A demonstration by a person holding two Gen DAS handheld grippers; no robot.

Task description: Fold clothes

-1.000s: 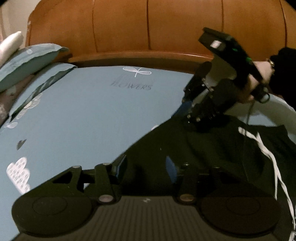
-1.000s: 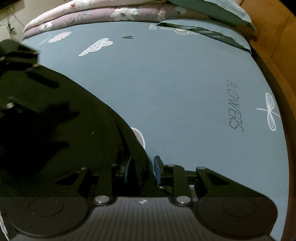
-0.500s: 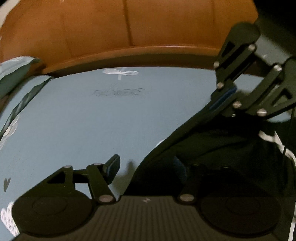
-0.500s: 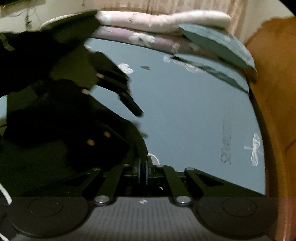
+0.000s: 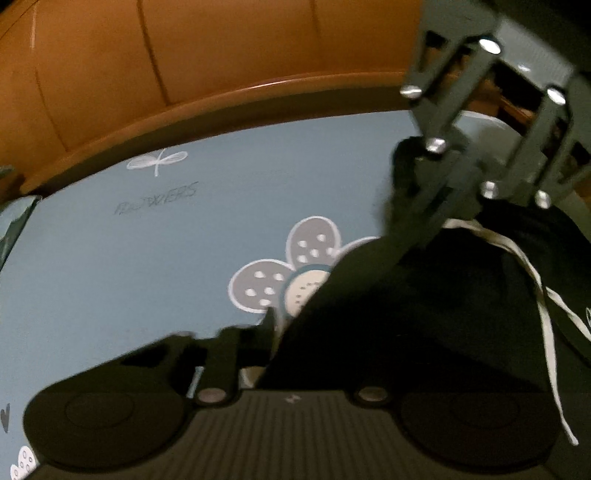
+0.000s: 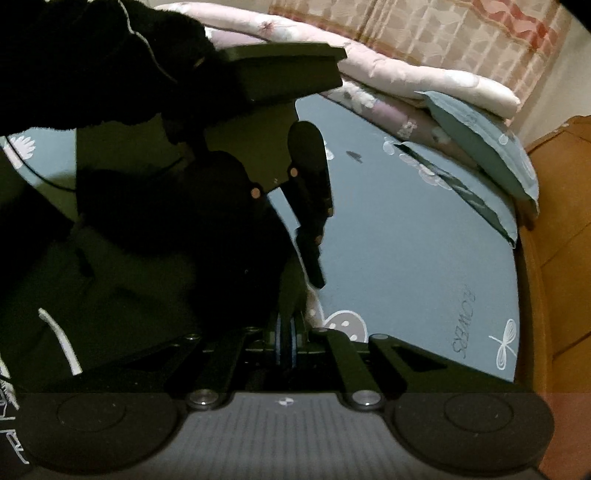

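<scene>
A black garment (image 5: 424,314) with a white drawstring (image 5: 537,284) lies partly lifted off the blue bed sheet (image 5: 147,258). My left gripper (image 5: 284,321) sits at its near edge, its jaws closing down to a pinch on the cloth; the right finger is hidden under the fabric. My right gripper (image 5: 399,229) hangs above and to the right, holding a raised fold. In the right wrist view my right gripper (image 6: 286,332) is shut on the black garment (image 6: 147,277), and the left gripper (image 6: 316,273) points down just ahead of it at the same edge.
A wooden headboard (image 5: 221,55) runs along the far side of the bed. Pillows (image 6: 487,147) and a folded floral quilt (image 6: 406,74) are stacked at one end, with a curtain (image 6: 443,29) behind. A person's dark sleeve (image 6: 92,55) fills the upper left.
My left gripper went from wide open to closed on the garment's edge. My right gripper rose with the cloth, uncovering a flower print on the sheet, and the two grippers came close together.
</scene>
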